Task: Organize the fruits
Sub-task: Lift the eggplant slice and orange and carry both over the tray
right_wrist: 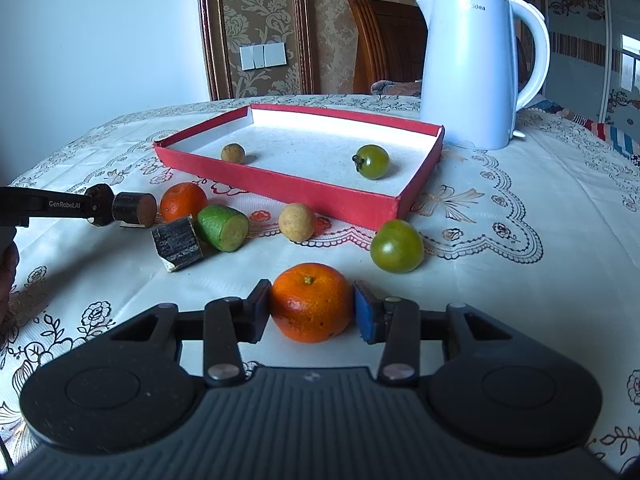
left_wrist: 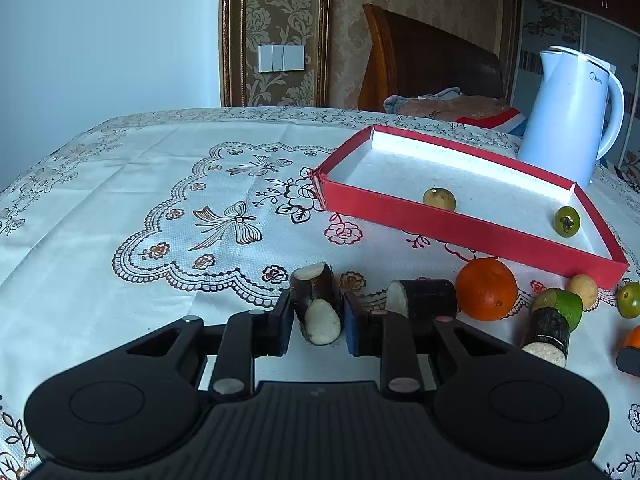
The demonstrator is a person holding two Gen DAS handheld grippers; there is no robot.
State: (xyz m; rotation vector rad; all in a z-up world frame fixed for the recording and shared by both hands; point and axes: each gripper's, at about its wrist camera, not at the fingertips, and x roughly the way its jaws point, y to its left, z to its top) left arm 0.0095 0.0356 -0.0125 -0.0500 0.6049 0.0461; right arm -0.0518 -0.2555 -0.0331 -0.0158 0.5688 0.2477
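Observation:
A red tray (left_wrist: 448,222) (right_wrist: 280,190) holds a brown longan (left_wrist: 439,199) (right_wrist: 233,153) and a green tomato (left_wrist: 567,221) (right_wrist: 373,161). In the left wrist view my left gripper (left_wrist: 318,322) has its jaws around a dark sugarcane piece (left_wrist: 318,308) on the cloth, pads close to its sides. Another sugarcane piece (left_wrist: 424,298) lies just right of it. In the right wrist view my right gripper (right_wrist: 312,312) is shut on an orange (right_wrist: 310,306) resting on the table. My left gripper (right_wrist: 96,205) also shows there at the far left.
Loose on the cloth before the tray: an orange (right_wrist: 183,201), a sugarcane chunk (right_wrist: 177,243), a green cane piece (right_wrist: 222,227), a longan (right_wrist: 296,222), a green tomato (right_wrist: 397,246). A white kettle (right_wrist: 472,68) stands behind the tray's right corner.

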